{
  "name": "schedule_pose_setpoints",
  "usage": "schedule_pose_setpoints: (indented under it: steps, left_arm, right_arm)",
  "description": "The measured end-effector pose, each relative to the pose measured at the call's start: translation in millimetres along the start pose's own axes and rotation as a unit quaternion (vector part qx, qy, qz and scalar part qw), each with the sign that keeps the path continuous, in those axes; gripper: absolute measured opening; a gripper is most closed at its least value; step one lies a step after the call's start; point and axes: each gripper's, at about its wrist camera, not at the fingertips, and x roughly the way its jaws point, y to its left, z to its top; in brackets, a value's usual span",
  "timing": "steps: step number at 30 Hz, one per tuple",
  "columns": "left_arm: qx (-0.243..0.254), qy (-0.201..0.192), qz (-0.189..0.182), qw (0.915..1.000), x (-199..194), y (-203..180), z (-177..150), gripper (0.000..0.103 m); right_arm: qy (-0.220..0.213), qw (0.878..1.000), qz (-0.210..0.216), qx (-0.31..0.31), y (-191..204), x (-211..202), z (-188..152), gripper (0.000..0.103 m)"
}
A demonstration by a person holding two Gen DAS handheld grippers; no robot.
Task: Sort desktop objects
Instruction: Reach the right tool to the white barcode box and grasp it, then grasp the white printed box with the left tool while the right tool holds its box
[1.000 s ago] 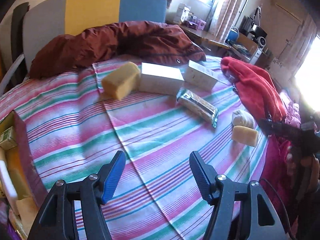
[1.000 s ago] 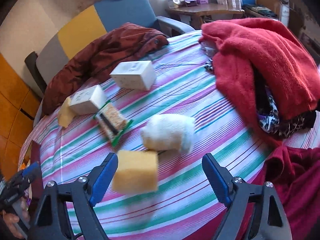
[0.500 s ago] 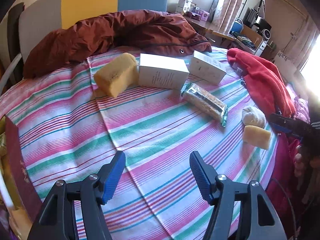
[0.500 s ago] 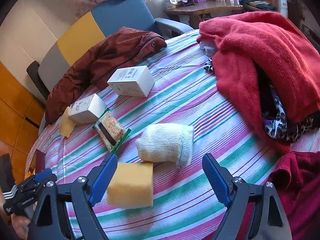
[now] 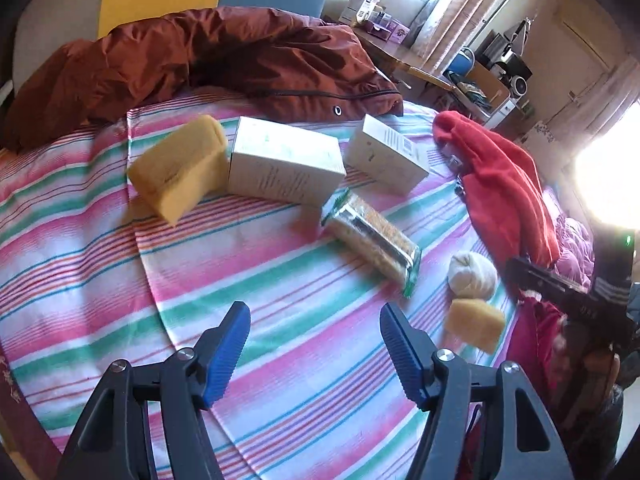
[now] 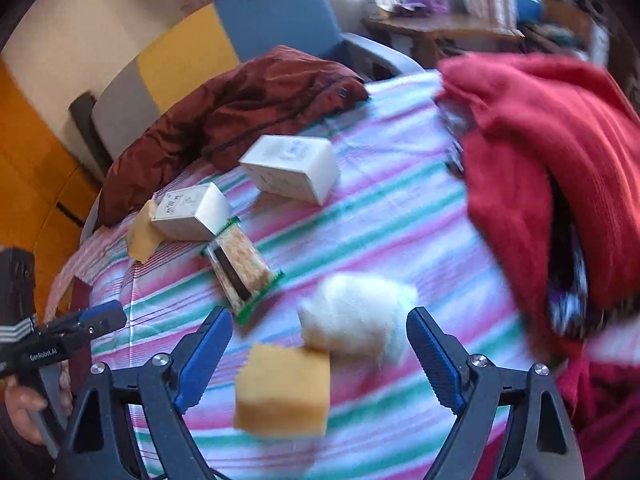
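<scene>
Two sets of tongs hang above the striped worktop [image 5: 280, 280], and both stand apart with nothing pressed between their pads. The right tongs [image 6: 320, 344] have just been opening wider; the small yellow sponge [image 6: 282, 390] lies between their jaws in the picture but free of both pads, and it is blurred, so whether it is at rest on the cloth I cannot tell. A second ago that sponge sat nearer the left pad; it now shows more in the middle of the gap, just touching the white rolled sock [image 6: 356, 320] beyond it. My reading is that the sponge has been let go here, near the right edge, beside the red garment [image 6: 552, 152].

The left tongs [image 5: 316, 344] have come forward over the cloth toward the far group: the large yellow sponge [image 5: 180, 168], the big white box [image 5: 284, 160], the smaller white box [image 5: 384, 156] and the wrapped snack bar [image 5: 372, 236]. All these lie unmoved. That suggests the next pick is among them, probably the snack bar, the closest.
</scene>
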Motion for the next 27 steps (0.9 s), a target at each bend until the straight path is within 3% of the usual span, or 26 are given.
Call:
schedule_pose_setpoints:
  steps: [5, 10, 16, 19, 21, 22, 23, 25, 27]
  left_arm:
    - [-0.001, 0.008, -0.003, 1.0, 9, 4, 5, 0.071]
    - [0.003, 0.019, -0.006, 0.9998, 21, 8, 9, 0.071]
    - [-0.004, 0.023, -0.018, 0.9996, 27, 17, 20, 0.071]
    - [0.028, 0.011, -0.01, 0.9995, 23, 13, 31, 0.071]
    - [0.056, 0.002, 0.0, 0.9984, 19, 10, 38, 0.071]
    - [0.077, -0.003, 0.004, 0.997, 17, 7, 43, 0.072]
    - [0.1, -0.011, 0.012, 0.9948, 14, 3, 49, 0.075]
    - [0.15, -0.017, 0.026, 0.9882, 12, -5, 59, 0.079]
    - [0.214, -0.024, 0.042, 0.9757, 11, -17, 69, 0.083]
  right_arm:
    - [0.0, 0.996, -0.016, -0.084, 20, 26, 42, 0.093]
    - [0.01, 0.98, -0.05, -0.19, 52, 73, 90, 0.1]
    - [0.073, 0.957, -0.081, -0.268, 70, 136, 127, 0.103]
    - [0.098, 0.951, -0.098, -0.276, 69, 163, 134, 0.102]
    - [0.109, 0.953, -0.094, -0.268, 66, 172, 134, 0.091]
    - [0.113, 0.953, -0.093, -0.267, 65, 173, 133, 0.071]
    - [0.113, 0.952, -0.096, -0.267, 64, 173, 130, 0.061]
    - [0.115, 0.953, -0.094, -0.264, 60, 170, 122, 0.052]
    - [0.112, 0.955, -0.097, -0.259, 56, 163, 114, 0.051]
